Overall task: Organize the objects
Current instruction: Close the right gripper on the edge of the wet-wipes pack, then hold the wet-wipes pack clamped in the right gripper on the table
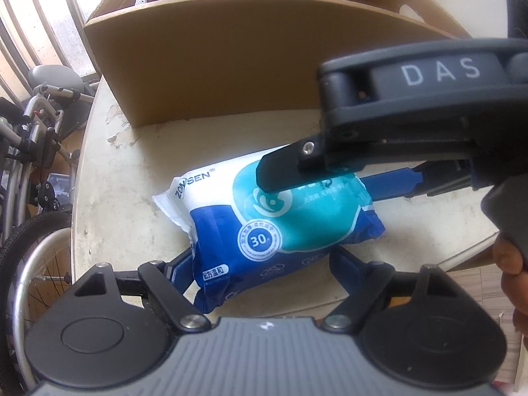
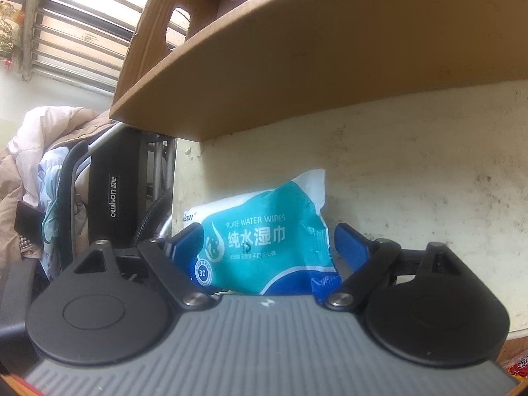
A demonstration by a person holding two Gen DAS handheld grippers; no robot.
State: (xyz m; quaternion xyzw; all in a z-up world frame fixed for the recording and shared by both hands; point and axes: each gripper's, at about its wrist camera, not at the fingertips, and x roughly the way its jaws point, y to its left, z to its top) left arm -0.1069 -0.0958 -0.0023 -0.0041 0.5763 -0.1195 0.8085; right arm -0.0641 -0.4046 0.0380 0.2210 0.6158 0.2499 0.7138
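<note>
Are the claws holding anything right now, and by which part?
Cannot tell. The left claw and the right claw each straddle the wipes pack lying on the table, fingers at its edges, but no firm pinch shows.

Soft pack of wet wipes, white, teal and dark blue, printed "PURE WATER WIPES" and "30". Lying flat on the pale counter, label up, sealed ends crimped, just in front of the open cardboard box.
</note>
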